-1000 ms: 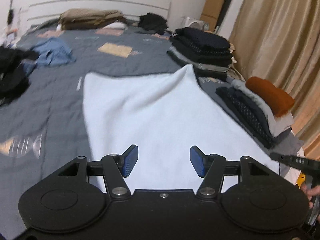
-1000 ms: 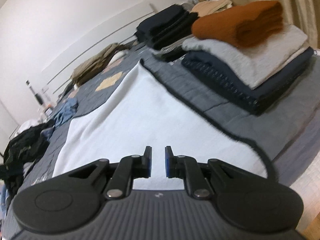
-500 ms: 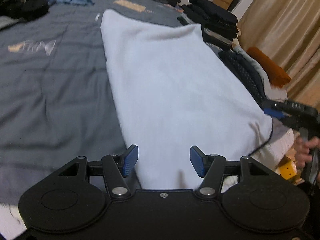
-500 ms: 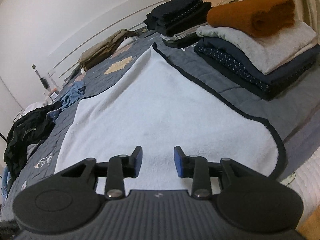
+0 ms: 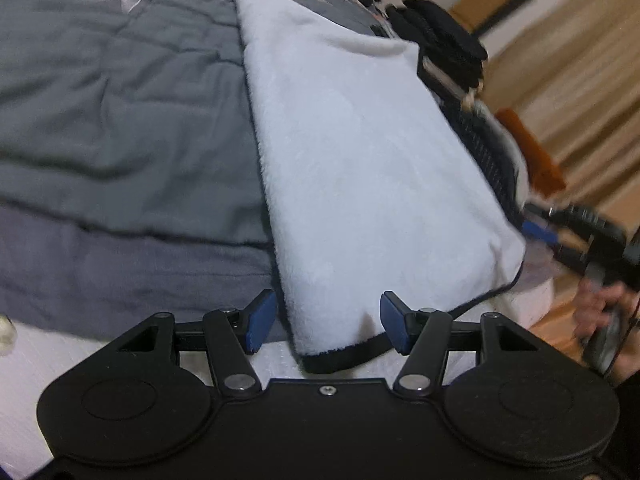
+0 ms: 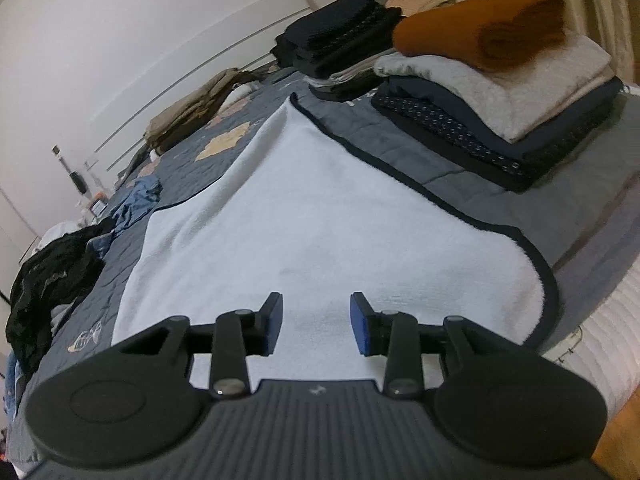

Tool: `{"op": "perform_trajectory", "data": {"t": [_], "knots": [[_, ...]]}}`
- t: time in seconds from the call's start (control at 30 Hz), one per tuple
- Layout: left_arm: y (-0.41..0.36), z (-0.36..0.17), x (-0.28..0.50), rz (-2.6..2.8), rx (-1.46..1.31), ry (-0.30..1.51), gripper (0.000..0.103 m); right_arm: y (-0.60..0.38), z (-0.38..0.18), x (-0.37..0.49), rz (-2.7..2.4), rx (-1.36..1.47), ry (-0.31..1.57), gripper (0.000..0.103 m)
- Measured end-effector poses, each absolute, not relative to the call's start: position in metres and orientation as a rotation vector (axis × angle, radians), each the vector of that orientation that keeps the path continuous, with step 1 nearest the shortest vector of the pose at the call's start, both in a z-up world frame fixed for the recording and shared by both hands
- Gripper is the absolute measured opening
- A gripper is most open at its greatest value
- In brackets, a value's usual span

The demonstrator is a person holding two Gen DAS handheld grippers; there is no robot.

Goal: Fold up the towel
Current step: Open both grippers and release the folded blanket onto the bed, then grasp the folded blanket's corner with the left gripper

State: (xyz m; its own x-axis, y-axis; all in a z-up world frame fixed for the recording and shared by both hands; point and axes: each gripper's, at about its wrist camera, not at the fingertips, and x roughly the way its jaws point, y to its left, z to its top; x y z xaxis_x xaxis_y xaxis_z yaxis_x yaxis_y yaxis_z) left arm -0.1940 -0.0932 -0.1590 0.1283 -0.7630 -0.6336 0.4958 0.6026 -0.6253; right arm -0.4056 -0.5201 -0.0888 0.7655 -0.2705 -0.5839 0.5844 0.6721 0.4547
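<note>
A pale blue towel [image 6: 320, 216] with a dark trim lies spread flat on the grey quilted bed [image 5: 120, 120], its near end draped over the mattress edge toward you. Your left gripper [image 5: 328, 322] hangs at the towel's near left corner, its blue pads wide apart on either side of the hem, which sits between them without being pinched; nothing is held. Your right gripper [image 6: 316, 324] hovers just over the towel's near edge, jaws having just been opening and now parted to a moderate gap, with only the cloth's flat surface below and nothing clamped between the pads. In the left wrist view, your right gripper [image 5: 540, 232] also shows at the towel's near right corner, blurred, with your hand [image 5: 600, 316] on its handle. Beside the towel on the right stands a stack of folded clothes [image 6: 500, 120] topped by a rust-orange roll [image 6: 480, 28]; a second dark stack [image 6: 340, 36] sits farther back. A heap of black clothing [image 6: 52, 280] and a blue garment [image 6: 136, 200] lie on the far left of the bed.
</note>
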Motion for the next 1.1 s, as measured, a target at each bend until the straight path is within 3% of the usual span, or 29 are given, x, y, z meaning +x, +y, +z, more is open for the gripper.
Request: {"op": "perform_trajectory", "data": {"t": [0.4, 0.47, 0.53, 0.8, 0.9, 0.97, 1.1], "knots": [[-0.098, -0.177, -0.19, -0.937, -0.428, 1.119, 0.049, -0.522, -0.092, -0.409, -0.519, 0.7, 0.501, 0.036], [-0.099, -0.174, -0.192, -0.949, -0.436, 1.103, 0.034, -0.523, -0.092, -0.411, -0.528, 0.704, 0.495, 0.037], [-0.102, -0.171, -0.194, -0.968, -0.43, 1.09, 0.027, -0.525, -0.092, -0.415, -0.538, 0.708, 0.493, 0.037], [-0.116, -0.186, -0.188, -0.924, -0.43, 1.158, 0.028, -0.53, -0.094, -0.429, -0.568, 0.714, 0.493, 0.037], [-0.119, -0.179, -0.191, -0.942, -0.414, 1.117, 0.026, -0.534, -0.094, -0.437, -0.58, 0.717, 0.488, 0.037], [-0.118, -0.171, -0.194, -0.964, -0.431, 1.079, 0.018, -0.54, -0.092, -0.448, -0.609, 0.726, 0.47, 0.038], [-0.115, -0.16, -0.197, -0.969, -0.465, 1.037, 0.018, -0.556, -0.096, -0.478, -0.686, 0.811, 0.418, 0.041]]}}
